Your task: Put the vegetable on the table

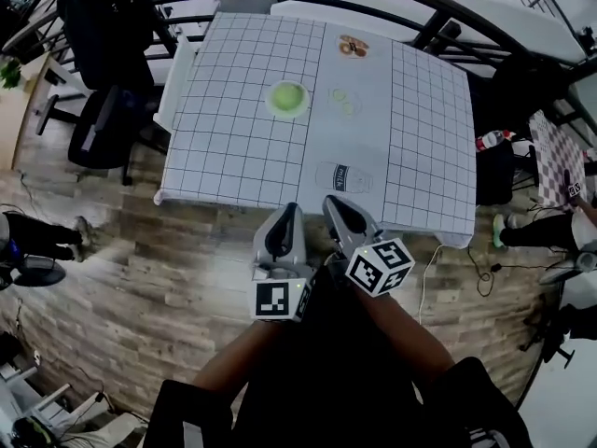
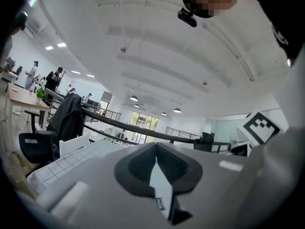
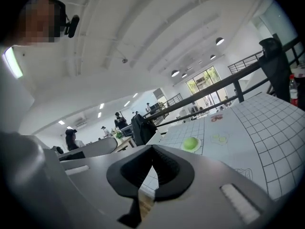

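Note:
A round green vegetable [image 1: 286, 98] [image 3: 190, 143] lies on a small white plate [image 1: 303, 108] near the middle of the table [image 1: 224, 147], which has a white grid cloth. Both grippers are held close to my body, short of the table's near edge and above the wooden floor. In the head view my left gripper [image 1: 285, 215] and my right gripper [image 1: 337, 207] sit side by side, pointing at the table. Each gripper view shows the left gripper's [image 2: 156, 151] and the right gripper's [image 3: 152, 152] jaws pressed together with nothing between them.
The cloth carries printed pictures: a milk carton [image 1: 343, 177], slices [image 1: 343, 101] and a snack [image 1: 353, 47]. A black office chair [image 1: 103, 110] stands left of the table, a dark railing [image 1: 448, 17] runs behind it. A bottle [image 1: 492, 140] and cables [image 1: 480, 259] lie at the right.

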